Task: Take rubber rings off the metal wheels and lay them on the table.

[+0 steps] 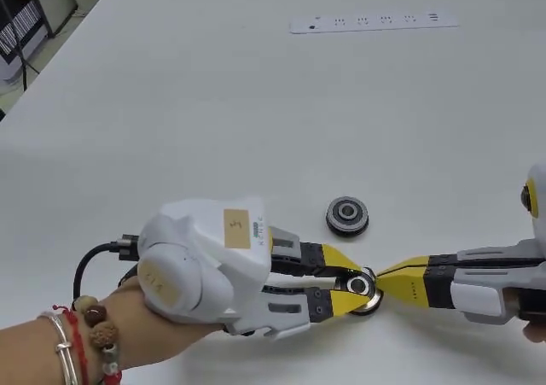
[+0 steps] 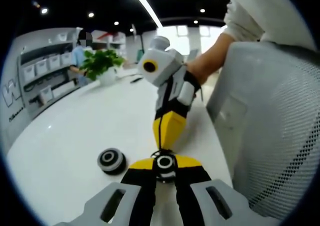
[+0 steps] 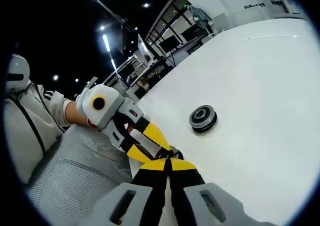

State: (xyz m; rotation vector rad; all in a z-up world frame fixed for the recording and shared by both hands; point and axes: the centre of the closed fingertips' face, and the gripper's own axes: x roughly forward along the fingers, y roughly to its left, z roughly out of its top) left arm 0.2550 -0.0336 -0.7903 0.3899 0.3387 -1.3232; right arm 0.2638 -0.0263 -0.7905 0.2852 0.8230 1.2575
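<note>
Left claw is clamped on a wheel low over the desk. Right claw, jaws together, noses its rim; hold on the rubber ring unclear. Best: left holds firm, right hooks the ring edge and peels outward. Second wheel lies near

Big letter W on wall panel, smaller line under it unreadable. Yellow sticker on left claw body, one handwritten mark, illegible. Wall lettering too blurred
</note>
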